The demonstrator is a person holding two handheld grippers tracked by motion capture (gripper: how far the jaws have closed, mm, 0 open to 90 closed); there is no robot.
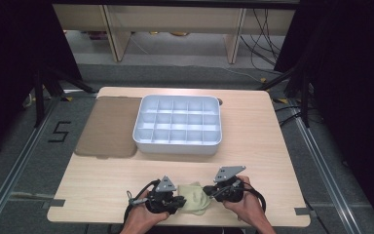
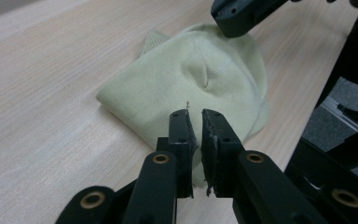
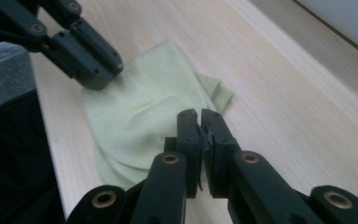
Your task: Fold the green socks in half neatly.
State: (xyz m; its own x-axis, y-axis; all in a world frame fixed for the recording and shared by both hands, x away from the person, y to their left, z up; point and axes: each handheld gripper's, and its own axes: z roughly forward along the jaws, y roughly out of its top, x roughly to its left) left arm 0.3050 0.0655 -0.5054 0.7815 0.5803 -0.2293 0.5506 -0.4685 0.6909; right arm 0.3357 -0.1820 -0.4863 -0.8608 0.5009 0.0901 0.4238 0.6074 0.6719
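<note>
In the high view we see the pale green cloth (image 1: 194,197) lying near the front edge of the table (image 1: 253,146), between the left gripper (image 1: 177,200) and the right gripper (image 1: 209,191). Both point inward at it from each side. The white compartment tray (image 1: 177,141) and the brown mat (image 1: 108,127) are well apart, further back — they are not in danger. Our worry here is the edge: if we drag the cloth toward us, it could slide off the table.

In the left gripper view the jaws are almost shut, with only a thin slit between them, and they hold nothing that we can see. The cloth (image 2: 191,88) lies just beyond and under their tips. If they press down while closed, they will only push the fabric into wrinkles, not catch it.

In the right gripper view the jaws are also nearly closed and seem empty. The cloth (image 3: 140,112) lies ahead and to their left, with the other gripper's tip (image 3: 100,74) at its far corner — the two could bump.
</note>
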